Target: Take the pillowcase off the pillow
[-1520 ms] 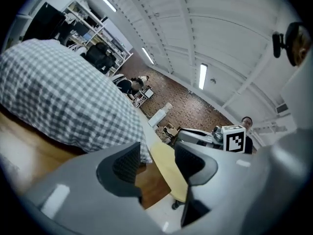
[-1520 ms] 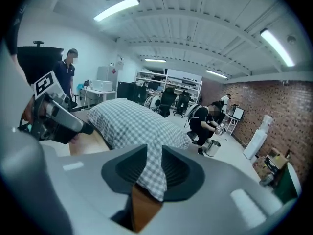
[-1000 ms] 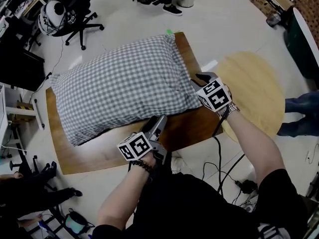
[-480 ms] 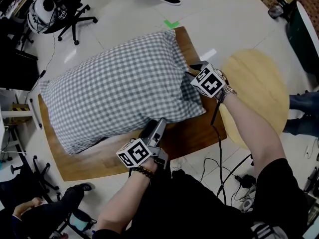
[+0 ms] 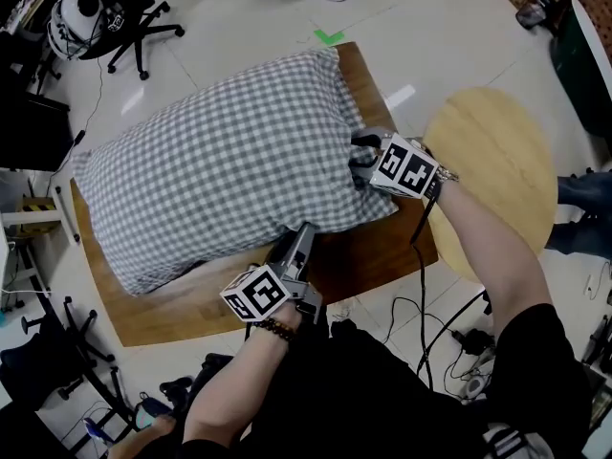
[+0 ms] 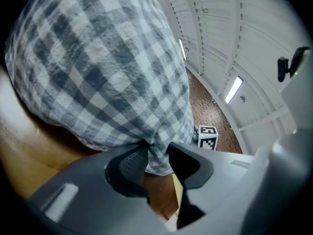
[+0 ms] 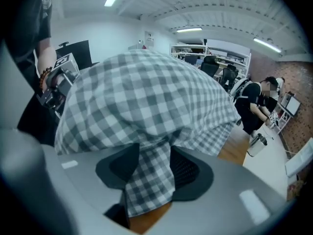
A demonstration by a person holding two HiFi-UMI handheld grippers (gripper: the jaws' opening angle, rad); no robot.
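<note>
Both grippers at the right, near end of the pillow; the pillowcase (image 5: 220, 170) is not yet off.

The checked pillowcase with the pillow inside lies on the wooden board (image 5: 378, 247), its long axis going from the left edge of the head view to the right, a little slanted; the left gripper (image 5: 304, 229) is at the near long side, its jaws have just been closing and now pinch a fold of the cloth; the right gripper (image 5: 361, 161) is at the right short end, its jaws have just been opening, a flap hangs between them and, it seems, is not pressed; the pull should go to the right along this axis, and the right gripper is nearer to that end.
</note>
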